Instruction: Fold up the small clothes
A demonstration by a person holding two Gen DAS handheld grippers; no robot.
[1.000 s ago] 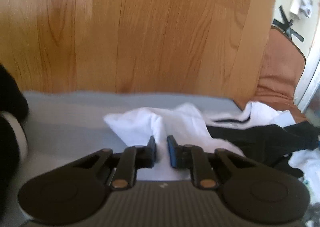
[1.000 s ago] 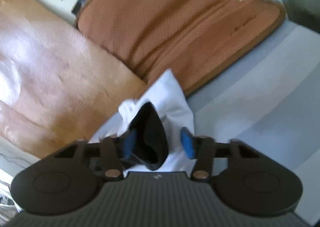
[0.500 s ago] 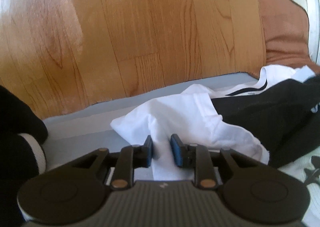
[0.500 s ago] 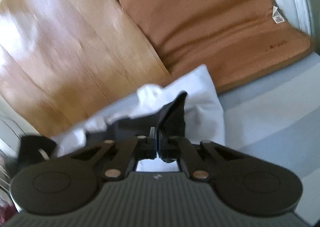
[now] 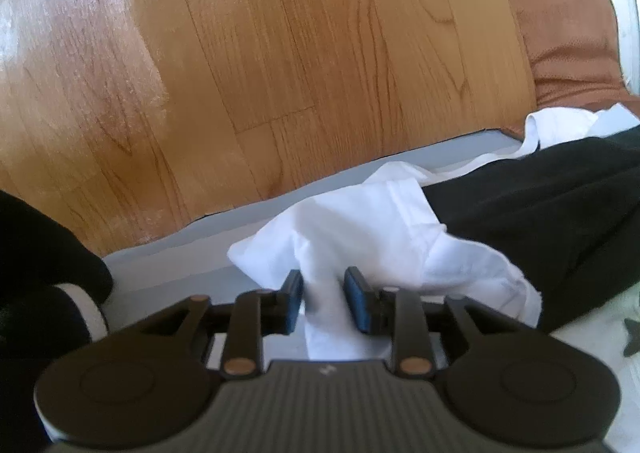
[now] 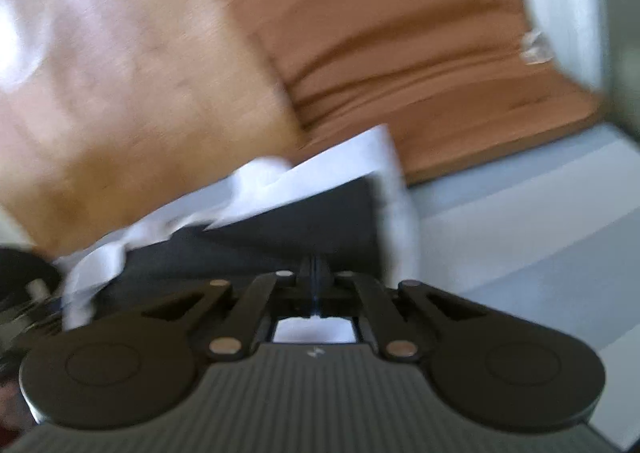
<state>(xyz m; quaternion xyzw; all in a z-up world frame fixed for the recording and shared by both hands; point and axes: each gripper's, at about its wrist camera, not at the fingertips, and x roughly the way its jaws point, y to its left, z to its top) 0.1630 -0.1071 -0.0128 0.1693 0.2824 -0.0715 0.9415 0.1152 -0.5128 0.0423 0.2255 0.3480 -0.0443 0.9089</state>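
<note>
A crumpled white garment [image 5: 360,229] lies on the grey striped mat [image 5: 192,253], with a black garment [image 5: 540,205] over its right side. My left gripper [image 5: 324,293] stands slightly open with a fold of the white cloth between its blue pads [image 5: 356,301]. In the blurred right wrist view my right gripper [image 6: 314,273] is shut on the edge of the black garment [image 6: 304,221], which stretches flat to the left over the white garment [image 6: 256,185].
Wood floor [image 5: 240,53] lies beyond the mat's edge. A brown cushion [image 6: 420,45] sits on the floor at the mat's far side and shows in the left wrist view [image 5: 568,33]. A dark object [image 5: 40,273] sits at the far left.
My right gripper closed on the black garment and pulled it out flat. My left gripper's jaws have widened a little around the white fold, and the black cloth now stretches further across.
</note>
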